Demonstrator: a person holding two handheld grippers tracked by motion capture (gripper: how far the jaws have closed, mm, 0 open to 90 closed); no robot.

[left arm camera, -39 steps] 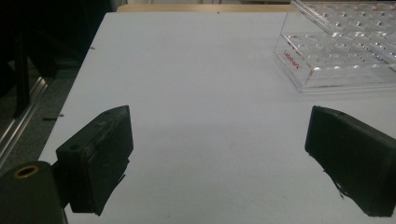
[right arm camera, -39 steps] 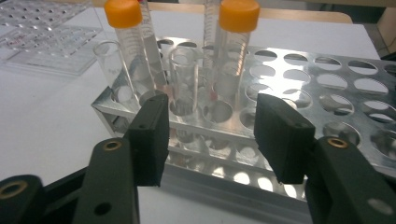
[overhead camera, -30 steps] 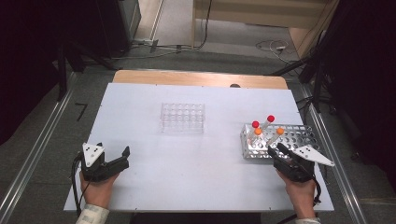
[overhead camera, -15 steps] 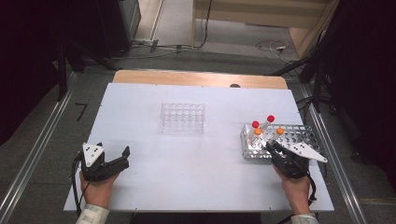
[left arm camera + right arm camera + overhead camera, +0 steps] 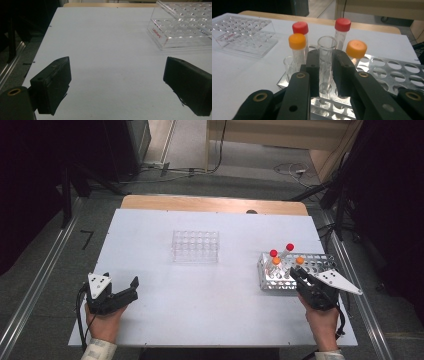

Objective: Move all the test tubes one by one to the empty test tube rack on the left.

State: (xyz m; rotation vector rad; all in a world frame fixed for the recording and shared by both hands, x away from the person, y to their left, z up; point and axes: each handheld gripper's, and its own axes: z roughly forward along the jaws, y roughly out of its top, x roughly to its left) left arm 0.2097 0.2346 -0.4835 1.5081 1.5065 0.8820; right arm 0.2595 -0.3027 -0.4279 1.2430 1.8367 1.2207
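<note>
Light's pretty even from overhead, so the white table (image 5: 210,290) reads bright with barely any shadows, while the room around it drops to near black. High view is soft and low on detail. Gripper views are sharper, though the close jaws blur a bit, and the clear rack (image 5: 180,27) catches small glints.

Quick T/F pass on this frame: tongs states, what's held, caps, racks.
1. The right tongs are shut on an uncapped clear tube. True.
2. The left tongs grip a tube. False: they stand open over the bare table.
3. The metal rack holds two red-capped tubes and two orange-capped tubes. True.
4. The clear plastic rack is full of tubes. False: its wells look empty.
5. The held tube wears an orange cap. False: its top is open.
</note>
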